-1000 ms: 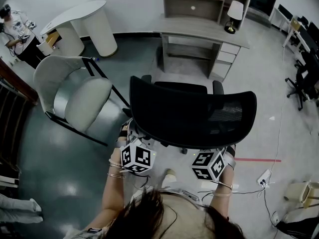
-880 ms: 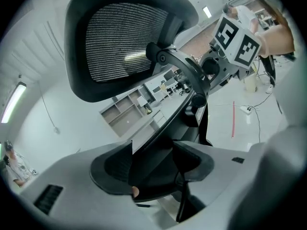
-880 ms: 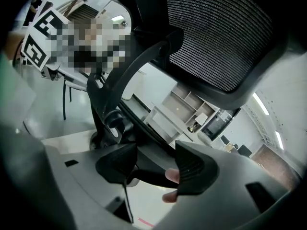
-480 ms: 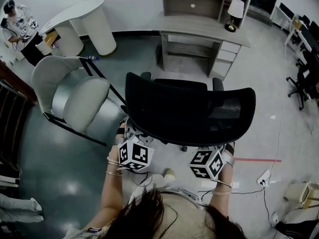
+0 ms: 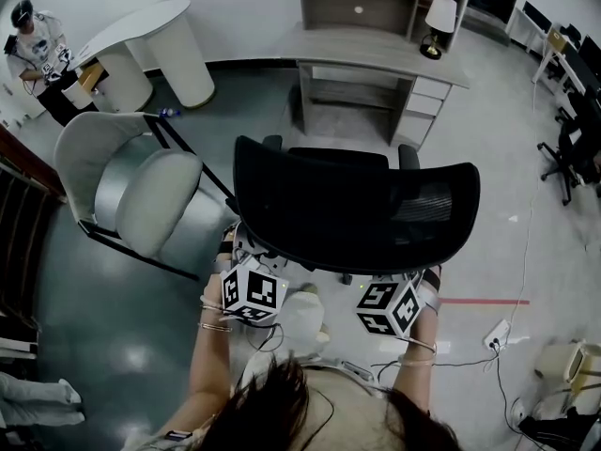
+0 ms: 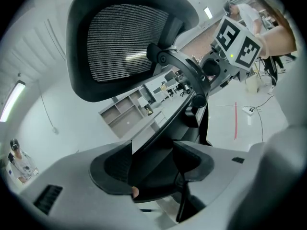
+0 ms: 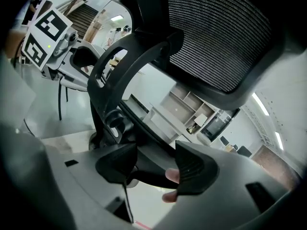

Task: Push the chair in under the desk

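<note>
At the upper left of the head view a person [image 5: 38,40] is seen standing beside a white rounded worktop [image 5: 141,26]. Below them, at the left, a white chair [image 5: 155,200] is set on the dark floor, just beside the task's chair.

The left tongs [image 6: 152,169] are held low in the frame, behind the black office chair [image 5: 357,209], and their marker cube [image 5: 252,294] is shown just under the backrest's lower left edge. In the left gripper view the jaws are seen clamped on a dark bar of the chair's rear frame, which fills the gap between the pads.

The office chair is placed at the centre of the frame, its mesh back turned toward the camera. It is parked well apart from the grey worktop [image 5: 376,53] at the top centre, with bare floor between them. A lamp [image 5: 438,24] is stood on that worktop's right end.

The right tongs [image 7: 154,169] are likewise closed on a dark frame bar, and fingers [image 7: 172,176] are visible behind it. A red line [image 5: 484,302] is marked on the floor at the right.
</note>
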`<state>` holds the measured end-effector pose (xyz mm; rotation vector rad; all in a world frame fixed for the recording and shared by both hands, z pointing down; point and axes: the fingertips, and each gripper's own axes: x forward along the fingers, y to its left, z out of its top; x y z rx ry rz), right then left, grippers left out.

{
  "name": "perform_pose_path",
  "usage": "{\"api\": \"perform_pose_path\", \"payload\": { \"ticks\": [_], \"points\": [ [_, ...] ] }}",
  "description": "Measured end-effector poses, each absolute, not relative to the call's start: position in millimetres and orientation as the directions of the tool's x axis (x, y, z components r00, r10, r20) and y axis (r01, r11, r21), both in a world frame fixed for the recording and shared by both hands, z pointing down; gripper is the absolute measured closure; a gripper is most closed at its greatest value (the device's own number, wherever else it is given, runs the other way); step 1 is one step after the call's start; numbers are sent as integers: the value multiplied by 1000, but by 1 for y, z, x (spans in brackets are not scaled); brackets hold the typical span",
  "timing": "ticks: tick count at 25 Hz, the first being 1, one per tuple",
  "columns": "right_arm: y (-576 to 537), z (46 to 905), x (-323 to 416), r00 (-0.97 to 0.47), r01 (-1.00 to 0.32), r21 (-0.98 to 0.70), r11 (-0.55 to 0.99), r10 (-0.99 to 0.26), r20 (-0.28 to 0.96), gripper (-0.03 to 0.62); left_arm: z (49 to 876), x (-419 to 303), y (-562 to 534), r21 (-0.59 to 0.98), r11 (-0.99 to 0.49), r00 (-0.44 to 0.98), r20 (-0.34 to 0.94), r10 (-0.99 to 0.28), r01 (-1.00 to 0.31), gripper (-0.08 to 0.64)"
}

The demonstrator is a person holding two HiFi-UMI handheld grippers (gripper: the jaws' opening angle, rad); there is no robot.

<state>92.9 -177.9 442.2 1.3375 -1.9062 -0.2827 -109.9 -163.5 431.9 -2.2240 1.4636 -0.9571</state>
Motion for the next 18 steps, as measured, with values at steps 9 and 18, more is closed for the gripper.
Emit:
{"api": "perform_pose_path", "payload": {
  "ticks": [9, 18],
  "points": [
    [-199, 442, 96, -134, -707, 574, 414, -875, 466, 345, 431, -107, -186, -584, -430, 262, 352, -898, -688, 302],
    [-219, 443, 97, -125, -712, 573, 406, -877, 465, 345, 432, -105, -208, -589, -431, 268, 346, -899, -684, 302]
  ]
}}
